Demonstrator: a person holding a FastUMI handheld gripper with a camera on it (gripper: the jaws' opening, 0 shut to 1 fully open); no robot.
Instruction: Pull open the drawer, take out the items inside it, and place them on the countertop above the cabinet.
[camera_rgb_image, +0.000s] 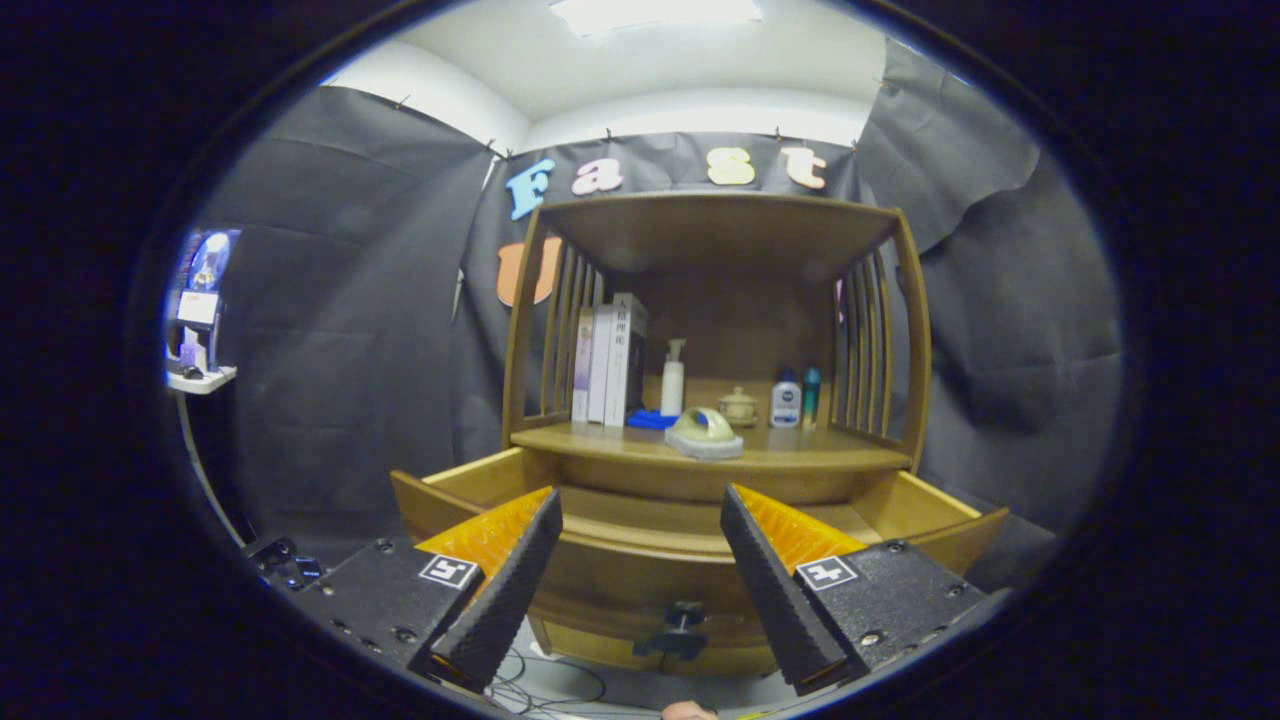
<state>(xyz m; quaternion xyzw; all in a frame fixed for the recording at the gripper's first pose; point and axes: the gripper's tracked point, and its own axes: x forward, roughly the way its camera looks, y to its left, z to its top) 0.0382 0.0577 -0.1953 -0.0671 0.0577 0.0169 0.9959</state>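
A wooden cabinet stands ahead with its drawer (450, 490) pulled open toward me; the drawer's inside is hidden below its front rim. A dark knob (680, 625) sits on the drawer front, between and below my fingers. My gripper (640, 590) is open with nothing between its fingers, held in front of the drawer front. On the countertop (800, 460) above the drawer lies a pale green tape dispenser (705, 432) near the front edge.
Further back on the countertop stand books (610, 362), a white pump bottle (673, 380), a blue object (650, 420), a small lidded jar (738, 405), a white bottle (785, 400) and a teal bottle (811, 396). Slatted side rails (868, 340) and a shelf top enclose it. Cables lie on the floor.
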